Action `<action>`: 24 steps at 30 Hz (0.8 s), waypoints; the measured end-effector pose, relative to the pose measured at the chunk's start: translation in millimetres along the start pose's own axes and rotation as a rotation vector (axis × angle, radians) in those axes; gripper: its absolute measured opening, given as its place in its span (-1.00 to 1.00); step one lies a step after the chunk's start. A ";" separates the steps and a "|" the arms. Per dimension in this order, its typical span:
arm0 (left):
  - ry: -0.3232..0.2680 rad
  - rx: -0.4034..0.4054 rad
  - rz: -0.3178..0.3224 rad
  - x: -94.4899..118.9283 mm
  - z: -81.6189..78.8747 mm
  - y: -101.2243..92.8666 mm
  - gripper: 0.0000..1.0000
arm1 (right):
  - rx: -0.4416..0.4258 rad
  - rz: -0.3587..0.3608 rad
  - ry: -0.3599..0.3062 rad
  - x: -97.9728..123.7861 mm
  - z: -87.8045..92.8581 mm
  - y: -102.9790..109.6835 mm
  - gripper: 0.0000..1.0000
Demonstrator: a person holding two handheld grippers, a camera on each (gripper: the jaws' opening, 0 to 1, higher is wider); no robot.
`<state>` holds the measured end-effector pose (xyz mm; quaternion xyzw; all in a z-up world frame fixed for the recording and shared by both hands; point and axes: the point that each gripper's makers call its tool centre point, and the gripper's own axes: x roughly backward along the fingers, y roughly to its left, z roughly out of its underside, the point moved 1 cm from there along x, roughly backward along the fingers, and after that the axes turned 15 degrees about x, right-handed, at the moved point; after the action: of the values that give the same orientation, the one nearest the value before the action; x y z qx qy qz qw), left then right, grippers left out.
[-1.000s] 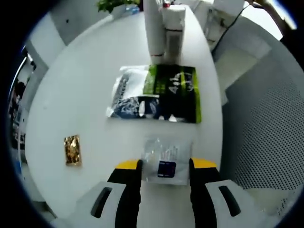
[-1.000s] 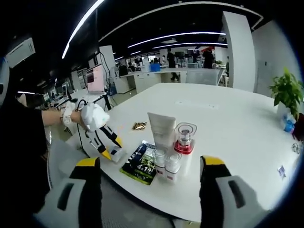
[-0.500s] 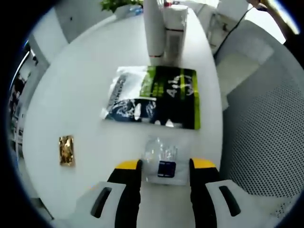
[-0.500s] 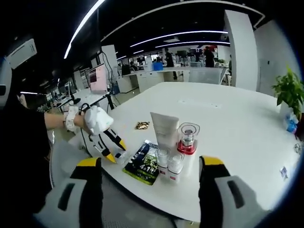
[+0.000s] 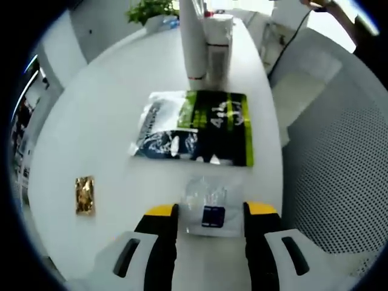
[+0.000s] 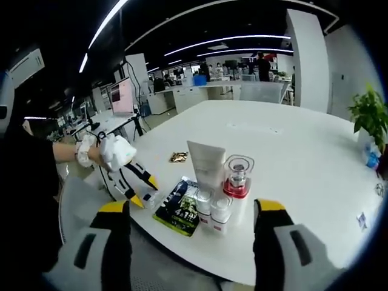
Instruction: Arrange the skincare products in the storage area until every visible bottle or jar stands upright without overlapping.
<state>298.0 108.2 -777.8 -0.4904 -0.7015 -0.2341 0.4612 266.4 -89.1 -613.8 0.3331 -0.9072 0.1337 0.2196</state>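
A white desk [image 5: 109, 103] carries a small gold foil packet [image 5: 84, 195] lying flat near its left edge, well apart from everything else. A green potted plant [image 6: 368, 118] stands at the far right of the desk, with a small blue item [image 6: 367, 160] just beside it. Behind are rows of office desks, a monitor [image 6: 121, 97] and long ceiling light strips [image 6: 242, 43]. A grey mesh chair [image 5: 339, 176] sits off the desk's right edge.

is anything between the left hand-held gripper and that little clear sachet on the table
Nothing visible. In the left gripper view the clear sachet lies flat on the white table directly between the open jaws of the left hand-held gripper. The green and black packet lies beyond it.
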 end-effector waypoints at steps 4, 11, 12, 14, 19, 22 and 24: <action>-0.013 -0.005 0.006 -0.5 -1.5 -0.3 -0.06 | -0.001 0.005 0.007 -0.2 0.8 -2.8 0.68; -0.053 0.048 -0.008 -0.7 -1.9 5.8 0.21 | -0.001 0.006 0.027 -2.9 5.3 -6.2 0.67; -0.063 0.039 -0.008 -0.4 -2.1 5.6 0.22 | 0.002 0.004 0.031 -3.7 5.9 -6.2 0.67; -0.066 0.047 -0.008 -0.3 -1.9 5.6 0.22 | 0.001 -0.001 0.038 -5.4 6.5 -6.1 0.67; -0.090 0.056 -0.003 9.4 -4.6 5.5 0.28 | 0.005 -0.010 0.043 -8.8 4.8 -6.4 0.67; -0.147 0.103 -0.025 20.5 -11.7 17.8 0.33 | 0.006 -0.015 0.050 -11.0 5.4 -7.9 0.67; -0.191 0.153 -0.060 29.5 -17.0 34.8 0.31 | 0.012 -0.011 0.057 -11.8 4.5 -11.1 0.68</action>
<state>333.8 123.2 -748.3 -0.4525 -0.7724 -0.1461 0.4211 280.3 -92.6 -622.4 0.3356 -0.8979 0.1474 0.2439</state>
